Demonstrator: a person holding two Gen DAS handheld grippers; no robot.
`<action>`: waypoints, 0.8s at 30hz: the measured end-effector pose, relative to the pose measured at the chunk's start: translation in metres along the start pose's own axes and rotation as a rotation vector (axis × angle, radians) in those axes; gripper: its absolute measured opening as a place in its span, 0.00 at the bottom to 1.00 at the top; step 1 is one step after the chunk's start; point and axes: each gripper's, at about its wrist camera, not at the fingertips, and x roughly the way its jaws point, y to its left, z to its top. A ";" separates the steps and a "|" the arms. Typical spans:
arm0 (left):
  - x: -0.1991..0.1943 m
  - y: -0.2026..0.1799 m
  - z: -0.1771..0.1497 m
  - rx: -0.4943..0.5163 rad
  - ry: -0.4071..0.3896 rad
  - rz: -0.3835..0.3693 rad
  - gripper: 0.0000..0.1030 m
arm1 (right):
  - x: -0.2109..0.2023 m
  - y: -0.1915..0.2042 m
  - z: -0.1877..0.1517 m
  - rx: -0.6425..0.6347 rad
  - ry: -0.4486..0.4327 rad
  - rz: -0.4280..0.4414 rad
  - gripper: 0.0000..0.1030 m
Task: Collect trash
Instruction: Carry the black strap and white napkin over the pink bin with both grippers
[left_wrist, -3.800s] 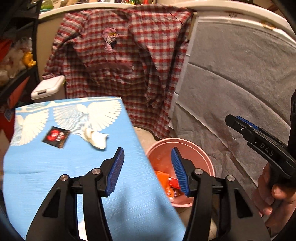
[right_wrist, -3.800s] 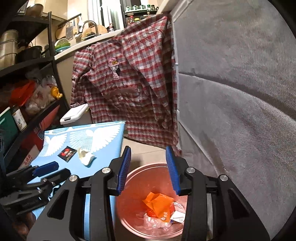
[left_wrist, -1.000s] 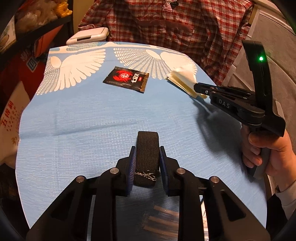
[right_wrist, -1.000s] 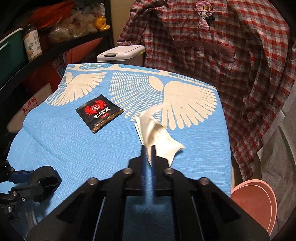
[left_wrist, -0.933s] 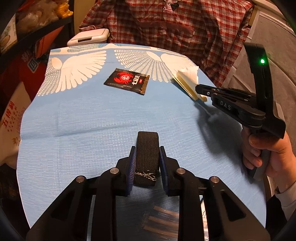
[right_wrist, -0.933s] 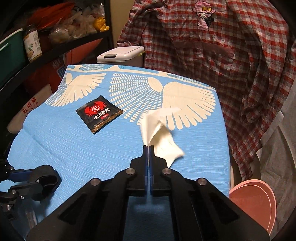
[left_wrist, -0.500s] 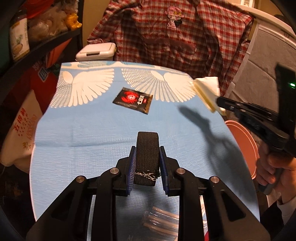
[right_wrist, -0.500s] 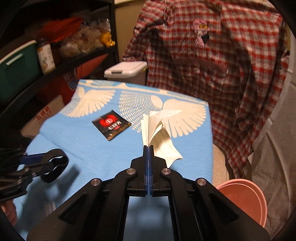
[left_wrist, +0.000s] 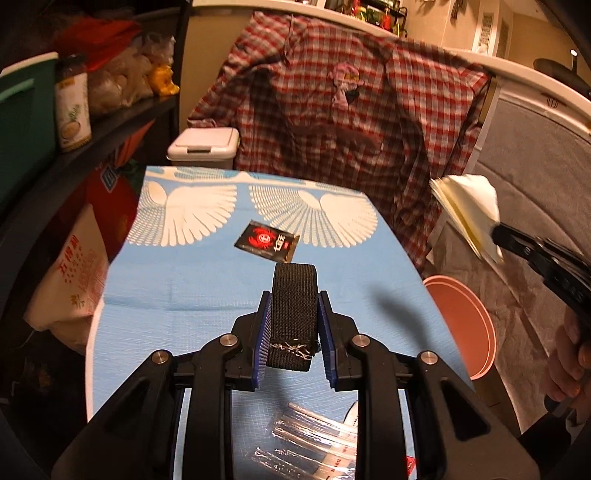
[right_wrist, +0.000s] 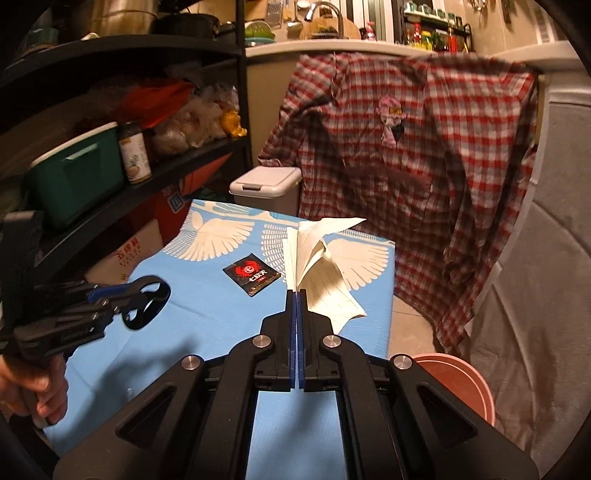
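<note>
Grippers: right (right_wrist: 296, 295) pinching one paper (right_wrist: 321, 266), left (left_wrist: 294, 321) one strap (left_wrist: 293, 317)

— What carries everything here?

— A table (left_wrist: 155, 288) under a light blue cloth (right_wrist: 192, 332) printed with white wings along its far edge. A tiled floor (right_wrist: 410, 332) shows past its 3 o'clock side.

— What lies on the cloth?

— A black sachet with a red crab emblem (left_wrist: 266, 240) lies flat toward 12 o'clock, just short of the wings. At the near edge, around 6 o'clock in the left wrist view, sits a clear plastic packet (left_wrist: 314, 443), partly hidden.

— And on the floor?

— A pink bucket (left_wrist: 461, 325) stands at 3 o'clock, just beside the table edge. A white lidded bin (right_wrist: 264, 184) stands beyond the far end, at 12 o'clock.
</note>
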 end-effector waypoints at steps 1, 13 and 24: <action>-0.004 0.000 0.000 -0.006 -0.008 0.001 0.23 | -0.007 0.002 -0.001 -0.005 -0.007 0.000 0.01; -0.037 -0.023 0.006 -0.011 -0.095 0.026 0.23 | -0.041 -0.009 -0.032 0.065 -0.049 -0.036 0.01; -0.041 -0.048 0.002 0.024 -0.110 0.024 0.23 | -0.056 -0.046 -0.045 0.121 -0.082 -0.098 0.01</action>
